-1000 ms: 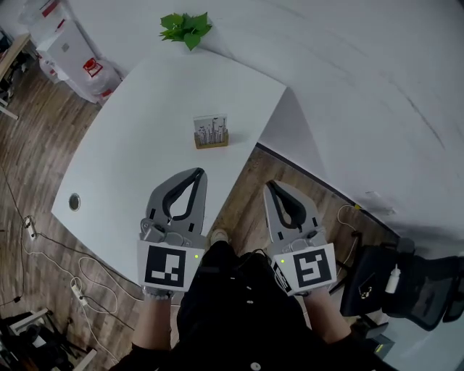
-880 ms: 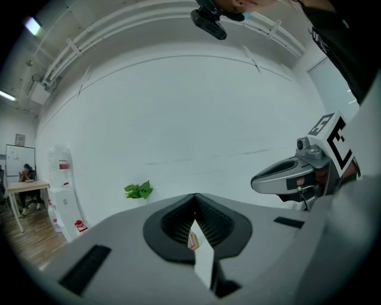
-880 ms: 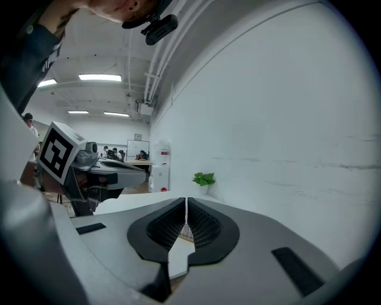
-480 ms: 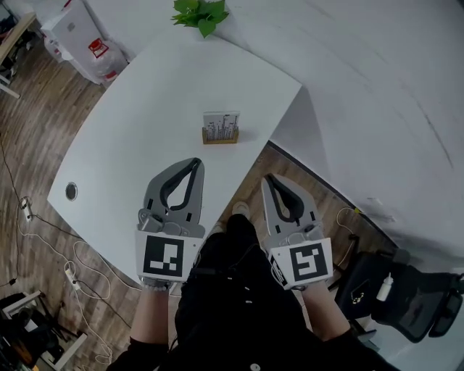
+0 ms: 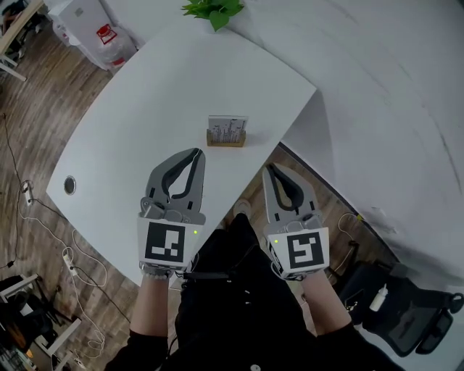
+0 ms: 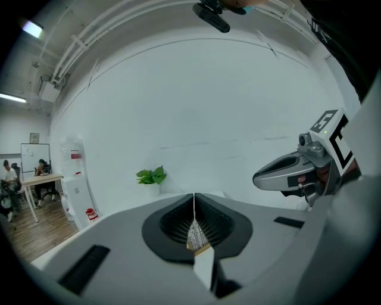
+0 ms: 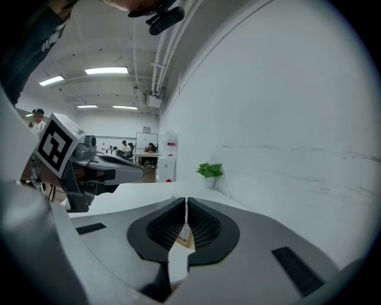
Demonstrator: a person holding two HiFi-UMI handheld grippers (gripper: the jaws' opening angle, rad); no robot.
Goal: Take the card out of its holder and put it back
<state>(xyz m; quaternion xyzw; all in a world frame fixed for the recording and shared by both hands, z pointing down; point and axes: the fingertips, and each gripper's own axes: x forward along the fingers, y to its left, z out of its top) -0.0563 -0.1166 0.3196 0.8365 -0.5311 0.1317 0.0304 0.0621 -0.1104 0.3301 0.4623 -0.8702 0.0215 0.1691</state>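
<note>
The card (image 5: 227, 128) stands upright in its wooden holder (image 5: 226, 141), near the right-hand edge of the white table (image 5: 130, 109). The left gripper (image 5: 197, 153), jaws together and empty, is held over the table short of the holder. The right gripper (image 5: 271, 168), jaws likewise together on nothing, hangs just off the table edge above the wooden floor (image 5: 29, 123). Both point toward the holder. A potted plant (image 5: 214, 9) sits at the far corner.

bright, even light; fisheye edges
</note>
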